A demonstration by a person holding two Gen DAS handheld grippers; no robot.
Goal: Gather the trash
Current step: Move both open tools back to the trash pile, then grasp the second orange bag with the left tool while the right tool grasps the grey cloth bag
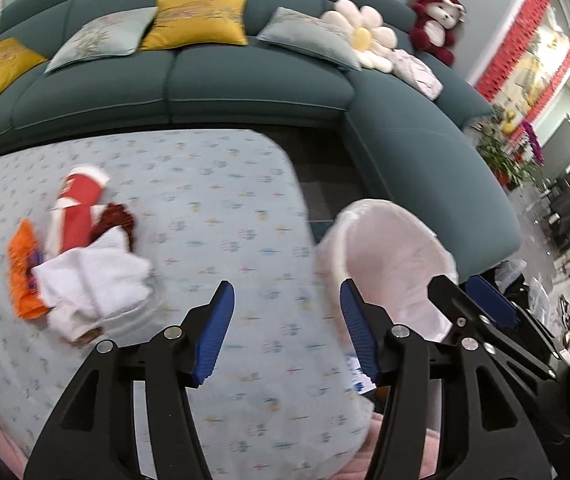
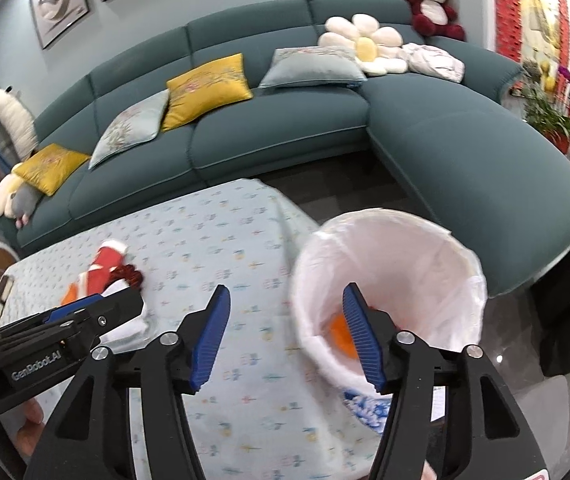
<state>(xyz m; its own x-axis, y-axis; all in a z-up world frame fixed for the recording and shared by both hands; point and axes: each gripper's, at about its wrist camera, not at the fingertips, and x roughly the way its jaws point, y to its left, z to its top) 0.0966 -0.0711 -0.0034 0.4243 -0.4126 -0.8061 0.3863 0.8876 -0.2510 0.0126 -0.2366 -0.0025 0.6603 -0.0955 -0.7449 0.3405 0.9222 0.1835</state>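
A heap of trash lies on the patterned tablecloth: a red and white carton (image 1: 77, 212), an orange wrapper (image 1: 25, 268), crumpled white tissue (image 1: 93, 284) and a dark red scrap (image 1: 115, 220). The carton also shows in the right wrist view (image 2: 103, 268). A bin with a white liner (image 2: 393, 280) stands off the table's right edge, with an orange piece (image 2: 341, 332) at its bottom. My left gripper (image 1: 287, 332) is open and empty over the table, right of the heap. My right gripper (image 2: 285, 332) is open and empty at the bin's near rim.
The table (image 1: 225, 216) has a pale blue cloth. A teal corner sofa (image 2: 285, 128) with yellow and grey cushions runs behind and to the right. A red plush bear (image 2: 429, 4) sits on its back. Potted plants (image 2: 557, 116) stand far right. Dark floor lies between table and sofa.
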